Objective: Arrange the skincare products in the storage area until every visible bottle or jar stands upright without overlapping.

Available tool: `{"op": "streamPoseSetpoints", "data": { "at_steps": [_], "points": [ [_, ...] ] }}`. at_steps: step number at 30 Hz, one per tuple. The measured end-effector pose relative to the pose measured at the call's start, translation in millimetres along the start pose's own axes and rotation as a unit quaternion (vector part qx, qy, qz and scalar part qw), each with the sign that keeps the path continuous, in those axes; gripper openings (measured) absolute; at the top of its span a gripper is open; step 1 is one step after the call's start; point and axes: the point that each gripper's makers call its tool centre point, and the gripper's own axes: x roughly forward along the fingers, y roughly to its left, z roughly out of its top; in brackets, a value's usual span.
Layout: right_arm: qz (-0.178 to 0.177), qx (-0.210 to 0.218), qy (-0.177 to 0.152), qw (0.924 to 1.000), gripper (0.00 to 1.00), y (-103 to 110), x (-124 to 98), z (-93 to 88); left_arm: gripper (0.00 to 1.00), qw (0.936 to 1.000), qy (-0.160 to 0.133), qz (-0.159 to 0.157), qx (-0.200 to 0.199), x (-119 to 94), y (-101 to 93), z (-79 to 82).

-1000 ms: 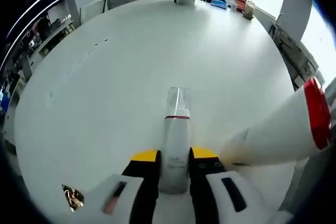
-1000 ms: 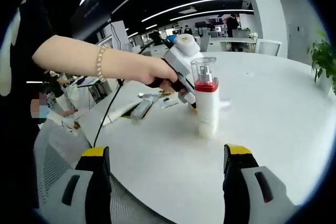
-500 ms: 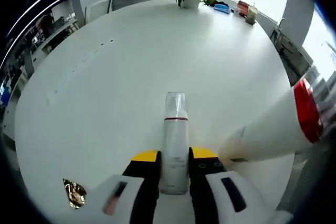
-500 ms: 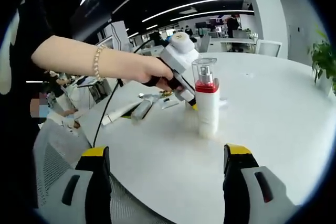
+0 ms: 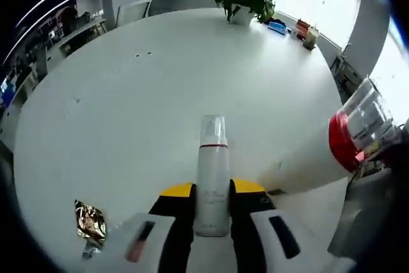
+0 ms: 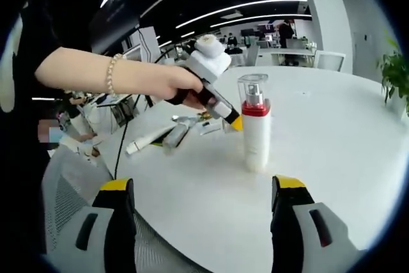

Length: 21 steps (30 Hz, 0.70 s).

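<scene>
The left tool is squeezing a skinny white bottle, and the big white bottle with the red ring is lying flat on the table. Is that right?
Not quite. The left tool does squeeze the skinny white bottle, but the big white bottle with the red ring is standing upright on the table, not lying flat. The right gripper view shows it on its base, clear cap on top.

We saw a slim white bottle (image 5: 213, 183) with a clear cap and a thin red ring below it, clamped between the jaws of the left tool (image 5: 213, 206) and pointing out over the white counter (image 5: 160, 94). A second, larger white bottle (image 6: 256, 123) with a red collar and clear cap stood upright on the counter. In the left gripper view it (image 5: 319, 155) rose just beside the slim one.
</scene>
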Motion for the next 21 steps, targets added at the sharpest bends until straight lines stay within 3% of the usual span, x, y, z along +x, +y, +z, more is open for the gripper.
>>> {"op": "streamPoseSetpoints", "data": {
  "at_steps": [8, 10, 13, 17, 18, 21],
  "points": [
    [0.008, 0.005, -0.013, 0.9999, 0.86, 2.9, -1.5, 5.5, 0.21, 0.9992, -0.027, 0.0, -0.028, -28.7, -2.7, -4.7],
    [0.01, 0.008, -0.018, 0.9998, 0.86, 3.6, -2.1, 7.4, 0.22, 0.9983, -0.039, -0.003, -0.043, -43.6, -15.8, -6.1],
    [0.015, 0.015, -0.026, 0.9994, 0.86, 4.7, -3.1, 10.3, 0.22, 0.997, -0.055, -0.006, -0.055, -45.1, -15.3, -2.3],
    [0.022, 0.023, -0.036, 0.9988, 0.84, 5.2, -4.8, 13.7, 0.22, 0.9941, -0.08, -0.013, -0.072, -55.3, -18.9, 0.7],
    [0.027, 0.027, -0.04, 0.9985, 0.83, 6.4, -5.2, 14.9, 0.22, 0.9927, -0.09, -0.017, -0.078, -66.7, -30.9, 1.2],
    [0.034, 0.03, -0.045, 0.998, 0.82, 9.4, -6.3, 17.7, 0.22, 0.9882, -0.113, -0.025, -0.101, -78.9, -35.1, 3.0]
  ]
}}
